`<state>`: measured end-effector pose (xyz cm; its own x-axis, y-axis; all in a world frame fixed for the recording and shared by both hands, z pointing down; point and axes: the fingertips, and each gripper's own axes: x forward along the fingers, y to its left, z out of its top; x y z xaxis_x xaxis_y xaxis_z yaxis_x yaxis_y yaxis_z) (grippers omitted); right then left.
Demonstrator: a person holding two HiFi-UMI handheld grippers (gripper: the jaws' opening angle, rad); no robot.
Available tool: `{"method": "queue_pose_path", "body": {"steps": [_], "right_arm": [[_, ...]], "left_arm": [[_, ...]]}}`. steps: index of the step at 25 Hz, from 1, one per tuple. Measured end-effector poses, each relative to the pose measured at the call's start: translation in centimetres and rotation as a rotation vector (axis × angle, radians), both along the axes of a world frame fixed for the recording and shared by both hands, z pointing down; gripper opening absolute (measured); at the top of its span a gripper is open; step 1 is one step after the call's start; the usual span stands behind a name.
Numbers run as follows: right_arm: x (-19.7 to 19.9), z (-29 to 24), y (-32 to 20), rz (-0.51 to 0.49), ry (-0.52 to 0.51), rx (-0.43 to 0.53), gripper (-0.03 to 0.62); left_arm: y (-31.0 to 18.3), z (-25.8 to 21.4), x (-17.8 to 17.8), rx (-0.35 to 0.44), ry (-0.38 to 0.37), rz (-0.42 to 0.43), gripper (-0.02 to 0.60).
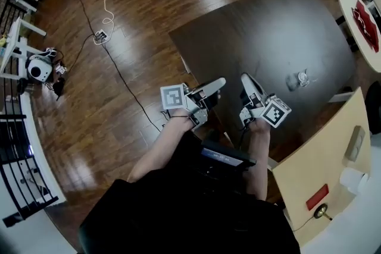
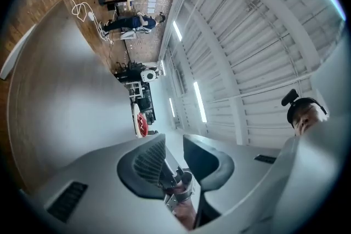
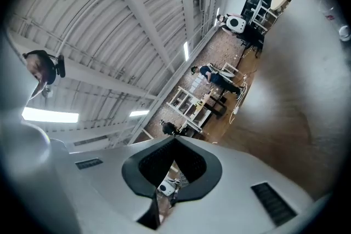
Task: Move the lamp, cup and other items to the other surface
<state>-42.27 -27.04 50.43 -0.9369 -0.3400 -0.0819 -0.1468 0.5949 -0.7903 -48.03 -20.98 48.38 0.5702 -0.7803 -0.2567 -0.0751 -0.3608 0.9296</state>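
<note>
Clear cup (image 1: 297, 78): alone on dark table (image 1: 250, 27), 2 o'clock of right gripper (image 1: 246, 79), not touching. Right gripper jaws together, left gripper (image 1: 218, 85) jaws apart, both empty. Risk: jaws arriving unopened would likely topple the light cup instead of straddling it.

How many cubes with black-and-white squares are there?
2. One cube sits on the left gripper, near the head view's middle. The other sits on the right gripper, just beside it. None looks hidden.
</note>
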Motion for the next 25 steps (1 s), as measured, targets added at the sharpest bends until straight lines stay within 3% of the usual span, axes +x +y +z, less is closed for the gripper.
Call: {"method": "queue_pose_path", "body": {"steps": [8,18,25], "right_arm": [[-4.4,0.1,-5.2,0.167,0.058,0.016,0.021],[-2.8,0.6,-7.1,0.424,0.137,-0.004,0.021],[-0.3,0.8,-7.1,0.524,0.153,-0.023,0.021]], "left_arm": [[-7.0,0.7,-6.0,-0.003,0.038,0.141,0.115],[-10.4,1.0,-5.6,0.004,0.083,0.383,0.115],[-11.3,1.1,-3.0,-0.01,0.108,0.489,0.115]]}}
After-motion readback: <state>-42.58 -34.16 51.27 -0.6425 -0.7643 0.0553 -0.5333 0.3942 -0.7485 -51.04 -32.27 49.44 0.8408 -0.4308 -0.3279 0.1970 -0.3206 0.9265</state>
